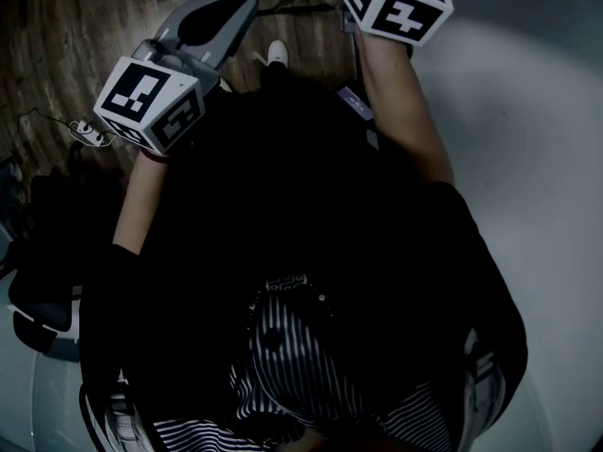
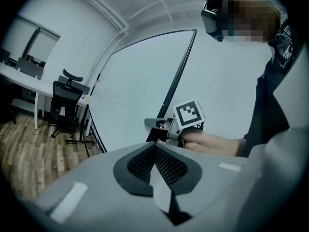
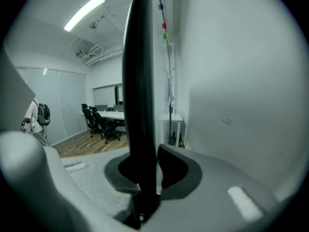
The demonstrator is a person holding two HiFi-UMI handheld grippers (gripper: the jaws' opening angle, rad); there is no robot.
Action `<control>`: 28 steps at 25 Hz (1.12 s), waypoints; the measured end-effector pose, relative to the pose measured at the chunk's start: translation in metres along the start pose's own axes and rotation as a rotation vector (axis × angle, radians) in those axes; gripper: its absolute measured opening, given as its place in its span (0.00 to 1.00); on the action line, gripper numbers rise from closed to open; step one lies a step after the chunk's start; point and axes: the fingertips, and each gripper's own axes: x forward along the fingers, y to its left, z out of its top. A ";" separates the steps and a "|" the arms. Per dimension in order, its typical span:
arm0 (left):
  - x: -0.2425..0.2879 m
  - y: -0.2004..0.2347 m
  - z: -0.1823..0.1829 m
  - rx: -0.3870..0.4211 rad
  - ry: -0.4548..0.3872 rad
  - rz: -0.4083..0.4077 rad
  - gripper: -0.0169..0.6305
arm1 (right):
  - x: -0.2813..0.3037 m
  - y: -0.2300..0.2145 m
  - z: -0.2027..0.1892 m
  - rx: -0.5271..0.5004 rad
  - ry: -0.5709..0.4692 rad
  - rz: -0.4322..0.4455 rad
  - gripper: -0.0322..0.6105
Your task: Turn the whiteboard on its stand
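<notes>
At right of the person, whiteboard [image 3: 241, 105] stands upright. Right claw [image 3: 145, 158] clenched on its black frame [image 3: 139, 81], seen edge-on. Left claw [image 2: 154, 151] clenched, nothing between the pads, pointing at board face.

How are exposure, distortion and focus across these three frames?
Head view: dim, the person's dark clothing swallows the centre. Left gripper view: fisheye bows the whiteboard edge; corners vignetted. Right gripper view: whiteboard's black frame looms soft up close; ceiling light blown white.
</notes>
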 end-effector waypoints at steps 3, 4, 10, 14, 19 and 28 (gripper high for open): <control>-0.002 0.004 0.005 -0.002 -0.003 0.009 0.03 | -0.002 0.010 0.004 -0.006 -0.012 0.009 0.16; -0.001 0.004 0.005 -0.003 0.001 0.008 0.03 | -0.004 0.015 0.001 -0.003 -0.011 0.015 0.16; 0.008 0.004 0.008 -0.004 0.005 0.008 0.03 | -0.017 0.045 -0.008 -0.006 -0.033 0.052 0.19; 0.002 0.018 0.016 -0.008 -0.004 0.020 0.03 | -0.022 0.070 -0.005 -0.016 -0.034 0.074 0.21; 0.001 0.025 0.021 0.006 -0.023 0.017 0.03 | -0.022 0.063 -0.012 -0.011 -0.015 0.079 0.21; -0.052 0.042 0.022 -0.021 -0.050 0.040 0.03 | -0.067 0.062 -0.021 -0.074 0.035 0.067 0.22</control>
